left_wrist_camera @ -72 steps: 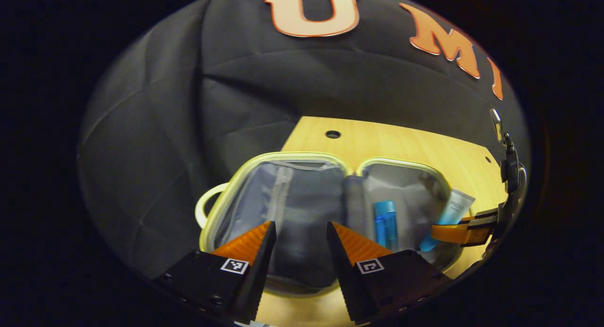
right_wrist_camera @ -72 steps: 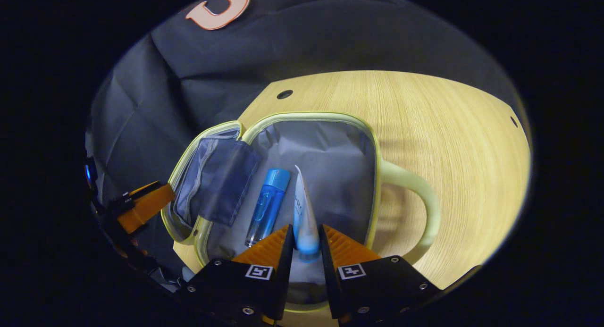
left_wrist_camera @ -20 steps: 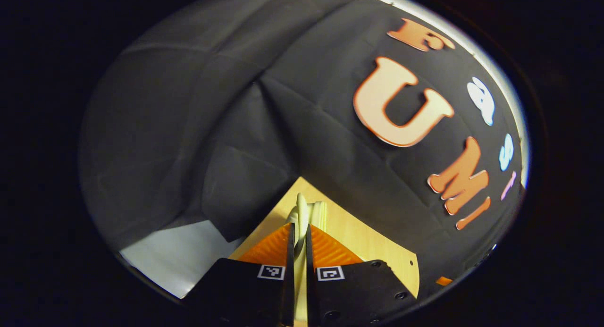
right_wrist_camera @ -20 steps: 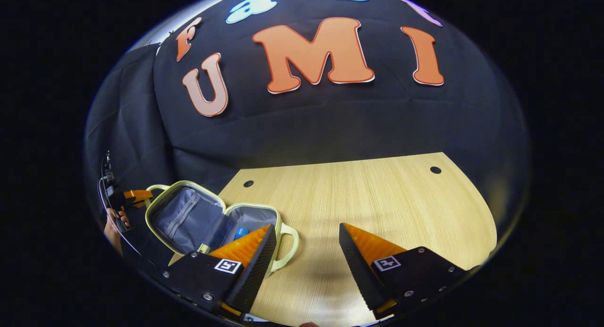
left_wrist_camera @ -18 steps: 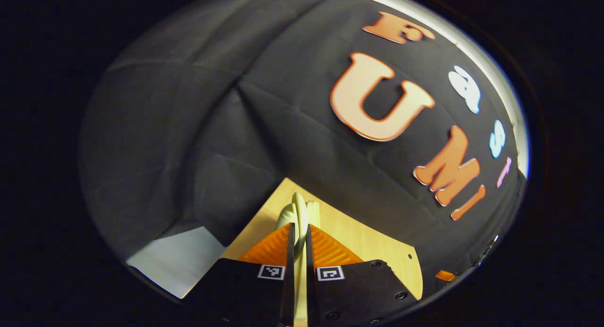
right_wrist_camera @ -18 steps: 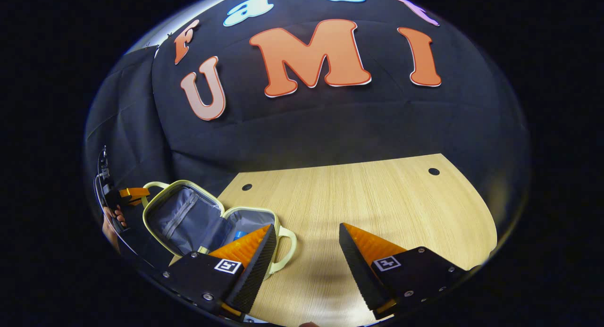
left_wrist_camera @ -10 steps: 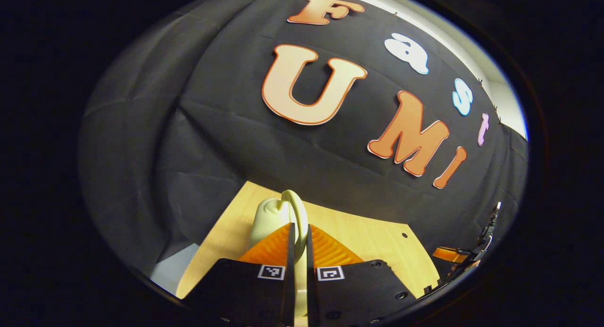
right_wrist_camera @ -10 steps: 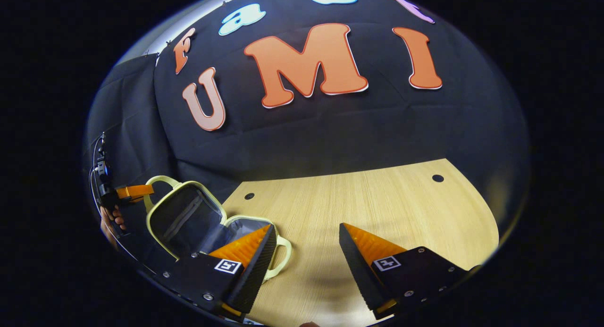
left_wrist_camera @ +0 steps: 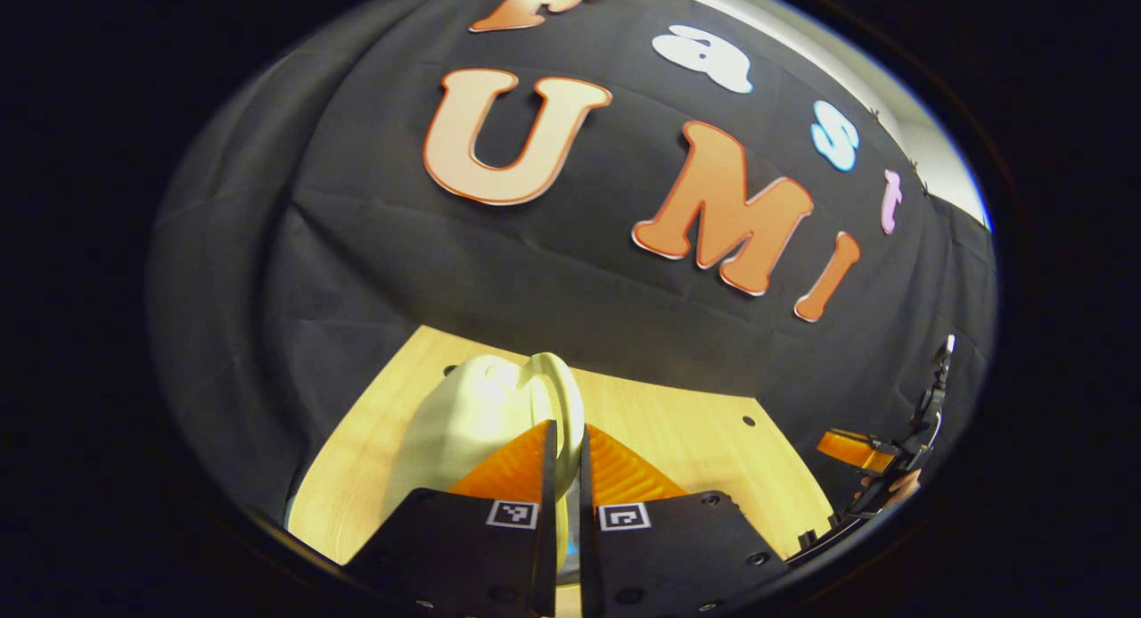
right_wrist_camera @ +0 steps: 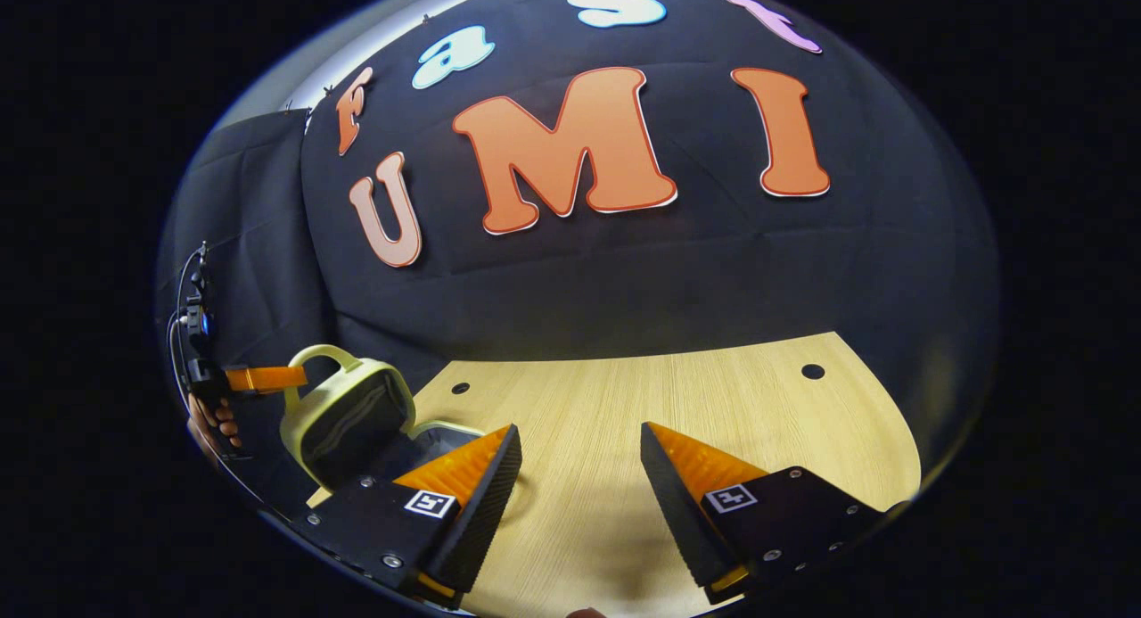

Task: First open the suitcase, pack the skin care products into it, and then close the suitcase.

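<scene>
In the left gripper view my left gripper point(left_wrist_camera: 563, 426) is shut on the pale yellow-green handle point(left_wrist_camera: 560, 386) of the suitcase lid point(left_wrist_camera: 446, 422), whose outer shell bulges to the left of the fingers. The right gripper view has the small suitcase point(right_wrist_camera: 348, 413) at the left, its lid raised steeply over the lower half with the grey lining facing down. There the left gripper point(right_wrist_camera: 258, 379) holds the lid's handle point(right_wrist_camera: 316, 355), a hand point(right_wrist_camera: 214, 422) behind it. My right gripper point(right_wrist_camera: 579, 457) hovers open over bare table, right of the suitcase. The skin care products are hidden inside.
The light wooden table point(right_wrist_camera: 713, 395) stretches right of the suitcase and has small round holes point(right_wrist_camera: 812, 370) near its back edge. The black cloth wall stands close behind it. The right gripper point(left_wrist_camera: 856, 449) appears at the far right of the left gripper view.
My left gripper, open over the open suitcase 3.6 s ago, has gripped the lid's handle and swung the lid up and over. My right gripper has let go of the tube and withdrawn.
</scene>
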`<state>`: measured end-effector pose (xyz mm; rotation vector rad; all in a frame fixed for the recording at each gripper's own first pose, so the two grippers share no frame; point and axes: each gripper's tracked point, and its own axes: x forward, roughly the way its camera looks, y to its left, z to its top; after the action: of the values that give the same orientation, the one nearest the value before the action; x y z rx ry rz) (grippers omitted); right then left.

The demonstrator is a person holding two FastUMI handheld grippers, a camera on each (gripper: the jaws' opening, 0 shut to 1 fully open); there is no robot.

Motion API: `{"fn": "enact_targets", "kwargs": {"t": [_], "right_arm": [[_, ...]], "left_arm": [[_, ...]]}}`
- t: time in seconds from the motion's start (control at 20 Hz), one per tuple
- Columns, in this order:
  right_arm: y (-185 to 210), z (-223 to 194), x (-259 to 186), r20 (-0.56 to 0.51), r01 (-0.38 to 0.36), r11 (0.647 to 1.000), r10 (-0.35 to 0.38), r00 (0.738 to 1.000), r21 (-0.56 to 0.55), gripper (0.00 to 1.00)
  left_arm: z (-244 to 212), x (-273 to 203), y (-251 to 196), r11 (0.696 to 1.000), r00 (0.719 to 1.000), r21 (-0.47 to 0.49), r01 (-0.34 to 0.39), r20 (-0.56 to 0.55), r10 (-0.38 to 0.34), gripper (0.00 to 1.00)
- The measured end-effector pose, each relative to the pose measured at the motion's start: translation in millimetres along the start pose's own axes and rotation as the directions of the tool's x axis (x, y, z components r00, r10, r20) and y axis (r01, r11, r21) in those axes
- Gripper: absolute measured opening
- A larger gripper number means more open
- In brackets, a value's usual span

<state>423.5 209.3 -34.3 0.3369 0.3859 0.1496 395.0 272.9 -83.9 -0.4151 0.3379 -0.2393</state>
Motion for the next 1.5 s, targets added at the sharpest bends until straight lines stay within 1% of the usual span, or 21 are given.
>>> {"fn": "enact_targets", "kwargs": {"t": [0.15, 0.35, 0.5, 0.7, 0.85, 1.0, 1.25, 1.3, 1.35, 1.4, 1.45, 1.5], "right_arm": [[-17.7, 1.3, -2.6, 0.002, 0.0, 1.0, 0.0, 1.0, -0.002, 0.87], [-34.5, -1.2, -6.4, -0.013, -0.017, 1.0, 0.017, 1.0, 0.016, 0.87], [-47.1, 0.9, -9.5, -0.009, -0.014, 1.0, 0.014, 1.0, 0.008, 0.87], [-57.3, 1.6, -13.7, -0.007, -0.021, 1.0, 0.021, 1.0, 0.001, 0.87], [-63.3, -1.6, -15.0, -0.018, -0.028, 1.0, 0.028, 0.999, 0.0, 0.87], [-67.7, -4.5, -17.8, -0.024, -0.035, 0.999, 0.035, 0.999, -0.001, 0.87], [-74.9, -6.4, -23.5, -0.024, -0.042, 0.999, 0.042, 0.999, -0.005, 0.87], [-75.3, -6.7, -24.6, -0.023, -0.047, 0.999, 0.047, 0.999, -0.006, 0.87], [-77.8, -7.3, -25.4, -0.023, -0.044, 0.999, 0.044, 0.999, -0.009, 0.87], [-78.8, -6.8, -27.2, -0.021, -0.045, 0.999, 0.045, 0.999, -0.014, 0.87], [-81.6, -5.6, -29.2, -0.015, -0.036, 0.999, 0.035, 0.999, -0.021, 0.87], [-84.1, -3.1, -30.6, 0.0, -0.028, 0.999, 0.028, 1.0, -0.028, 0.87]], "left_arm": [[-23.0, 15.5, -30.7, 0.999, 0.999, 0.018, 0.029, -0.042, -0.028, 0.11], [-61.1, 34.8, -65.1, 0.998, 0.992, -0.006, 0.066, -0.106, -0.066, 0.11], [-89.9, 49.5, -81.4, 0.997, 0.984, 0.025, 0.068, -0.166, -0.063, 0.11], [-116.3, 67.0, -97.0, 0.994, 0.975, 0.094, 0.05, -0.22, -0.028, 0.11], [-131.7, 77.2, -98.9, 0.99, 0.966, 0.138, 0.026, -0.257, 0.01, 0.11], [-141.2, 85.3, -99.2, 0.978, 0.958, 0.207, -0.001, -0.28, 0.061, 0.11], [-165.2, 87.5, -99.8, 0.958, 0.94, 0.285, -0.04, -0.314, 0.133, 0.11], [-170.3, 88.5, -100.5, 0.956, 0.936, 0.29, -0.039, -0.324, 0.137, 0.11], [-177.2, 88.9, -103.5, 0.96, 0.93, 0.278, -0.036, -0.342, 0.134, 0.14], [-181.1, 89.5, -110.4, 0.966, 0.929, 0.258, -0.023, -0.351, 0.116, 0.28], [-184.4, 85.4, -122.5, 0.971, 0.932, 0.241, -0.008, -0.351, 0.095, 0.27], [-185.7, 84.4, -132.3, 0.97, 0.936, 0.244, 0.008, -0.343, 0.078, 0.29]]}}
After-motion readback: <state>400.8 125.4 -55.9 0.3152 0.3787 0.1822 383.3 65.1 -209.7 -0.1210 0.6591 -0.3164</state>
